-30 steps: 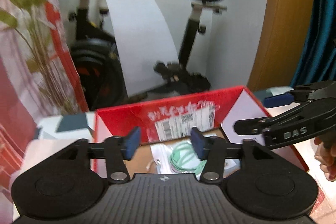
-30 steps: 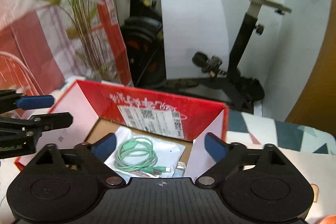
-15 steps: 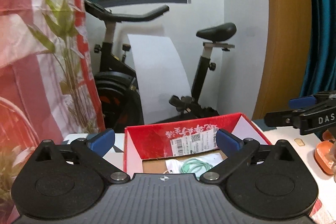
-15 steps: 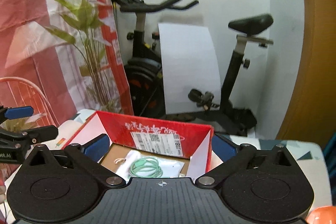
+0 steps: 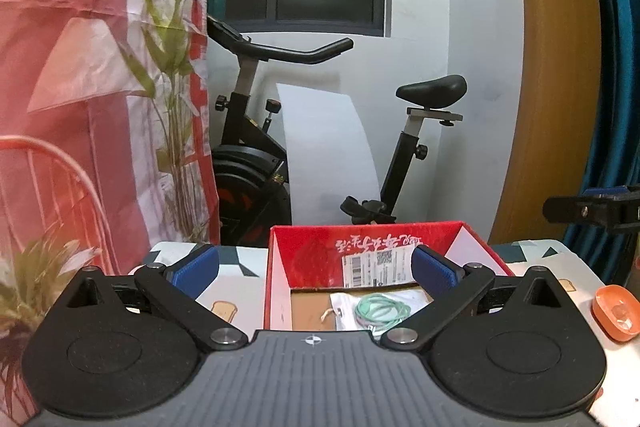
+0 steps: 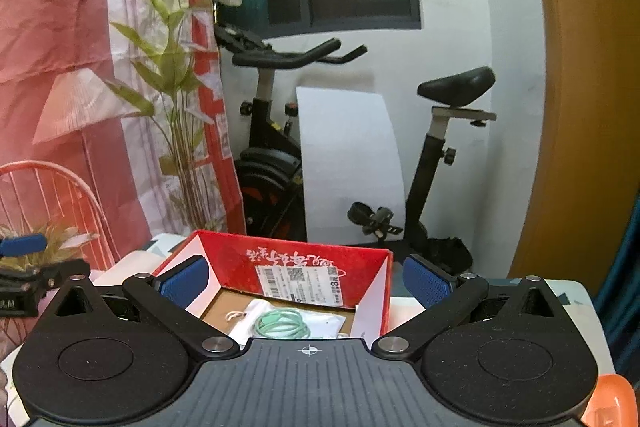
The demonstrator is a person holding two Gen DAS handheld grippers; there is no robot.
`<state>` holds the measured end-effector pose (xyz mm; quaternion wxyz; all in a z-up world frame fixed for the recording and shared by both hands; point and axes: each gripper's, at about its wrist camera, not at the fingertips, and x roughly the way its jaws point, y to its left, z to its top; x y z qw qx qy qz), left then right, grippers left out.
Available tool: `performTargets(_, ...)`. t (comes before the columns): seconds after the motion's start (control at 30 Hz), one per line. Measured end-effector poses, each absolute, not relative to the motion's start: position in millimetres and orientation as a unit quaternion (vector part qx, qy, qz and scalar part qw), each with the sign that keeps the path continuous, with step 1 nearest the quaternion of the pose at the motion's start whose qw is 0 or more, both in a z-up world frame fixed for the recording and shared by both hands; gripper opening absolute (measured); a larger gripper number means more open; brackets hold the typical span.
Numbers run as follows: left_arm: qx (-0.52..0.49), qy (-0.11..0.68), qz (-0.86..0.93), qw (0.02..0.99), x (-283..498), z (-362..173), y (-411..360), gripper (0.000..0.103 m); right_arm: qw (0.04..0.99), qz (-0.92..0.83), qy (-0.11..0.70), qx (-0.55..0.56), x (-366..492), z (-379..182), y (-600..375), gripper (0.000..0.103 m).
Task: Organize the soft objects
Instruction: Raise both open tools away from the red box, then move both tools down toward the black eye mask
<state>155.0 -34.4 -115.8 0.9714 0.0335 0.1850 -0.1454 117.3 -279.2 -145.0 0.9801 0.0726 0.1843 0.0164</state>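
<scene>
Where tool bodies intrude, the green cable (image 6: 281,323) hides.

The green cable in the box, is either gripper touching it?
Apart. Both wrist views show open, empty jaws above the red box, green cable lying inside untouched.

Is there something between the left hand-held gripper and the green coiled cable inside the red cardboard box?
Nothing visible blocks it. The left hand-held gripper is open and empty, and the green coiled cable lies uncovered on a clear plastic bag in the red cardboard box. Only the box's open top lies between them.
</scene>
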Motion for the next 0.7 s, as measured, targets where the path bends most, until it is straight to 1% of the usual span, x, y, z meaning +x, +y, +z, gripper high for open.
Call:
performTargets(0.27, -0.002, 0.209, -0.139, 0.968, 128.7, -141.5, -17.4, 0.103, 0.982, 0.0, 0.172, 0.076, 90.2, -160.1, -275.7, 0.103)
performTargets(0.53, -0.008, 0.276, -0.162, 0.947, 115.6, -170.8, -6.1, 0.103, 0.979, -0.035, 0.188, 0.072, 67.9, -194.5, -260.7, 0.103)
performTargets(0.7, -0.014, 0.331, -0.172, 0.928, 112.5, -196.0, -3.8, 0.103, 0.972, -0.019, 0.218, 0.081, 55.6, -222.5, -255.6, 0.103)
